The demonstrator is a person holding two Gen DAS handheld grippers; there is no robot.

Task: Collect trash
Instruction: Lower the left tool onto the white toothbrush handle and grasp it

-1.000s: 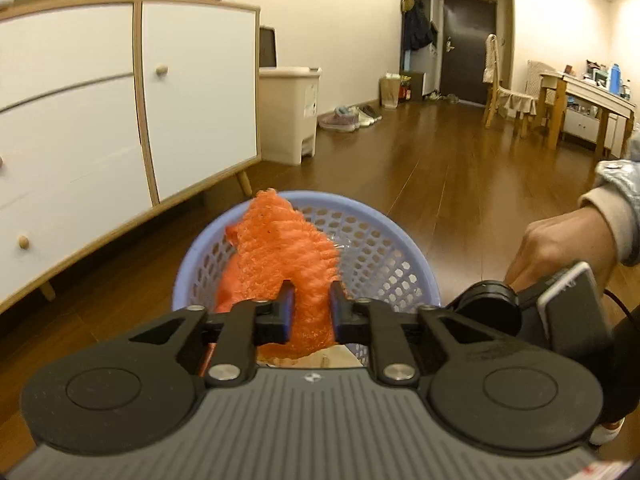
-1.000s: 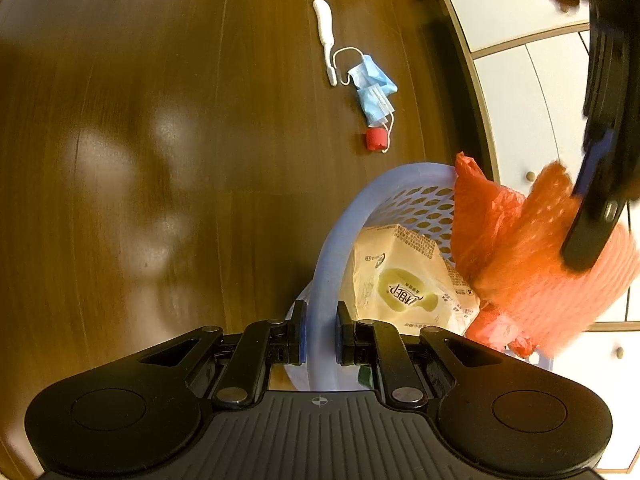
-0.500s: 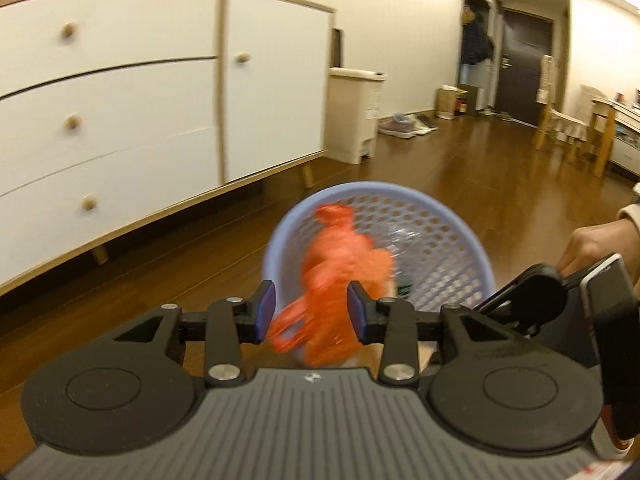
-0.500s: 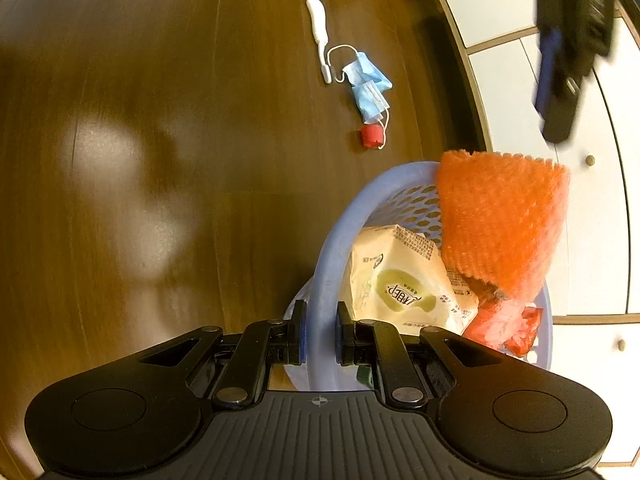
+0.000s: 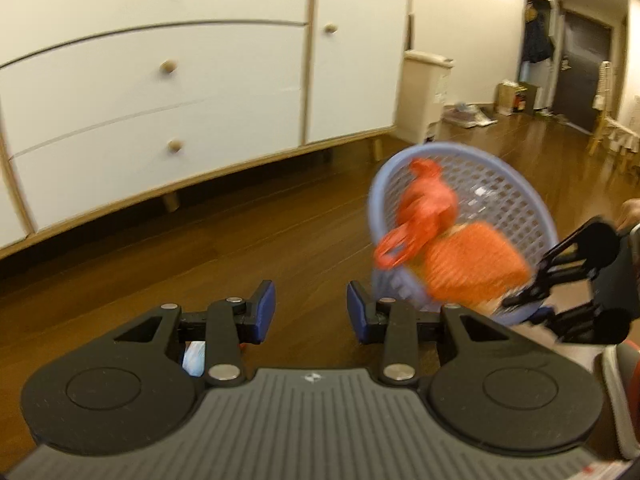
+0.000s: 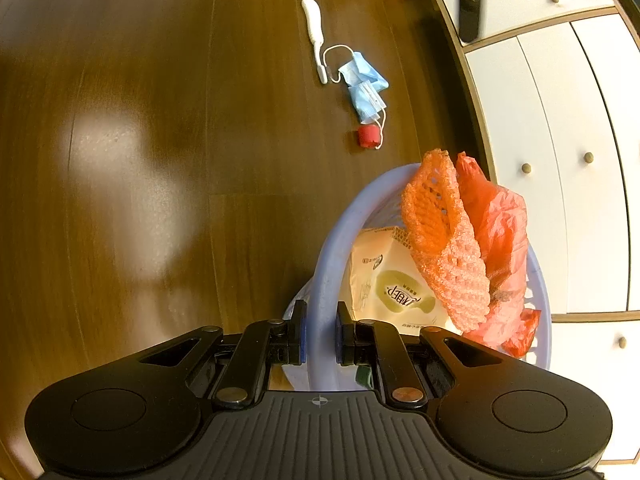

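Jaws: left gripper (image 5: 311, 306) apart, nothing between; right gripper (image 6: 319, 334) clamped on rim of basket (image 6: 320, 280). Already in basket: orange foam net (image 6: 444, 248), red bag (image 6: 500, 232), cream packet (image 6: 392, 284). Left on floor (image 6: 140, 140) beyond basket's far rim: red cap (image 6: 369, 137) nearest, blue mask (image 6: 366, 88) touching it, white stick (image 6: 314, 28) farthest. Judged approx. half done. Cabinet (image 6: 560, 120) edge close beside basket and litter; open room on side of basket away from cabinet.

Colours of the collected trash and its surroundings.
Lavender perforated basket (image 6: 320, 280); orange foam net (image 6: 444, 248); red-orange plastic bag (image 6: 500, 240); cream packet with green print (image 6: 384, 284); blue mask (image 6: 366, 88); white tube (image 6: 314, 24); brown floor (image 6: 160, 120); white cabinet (image 5: 160, 80).
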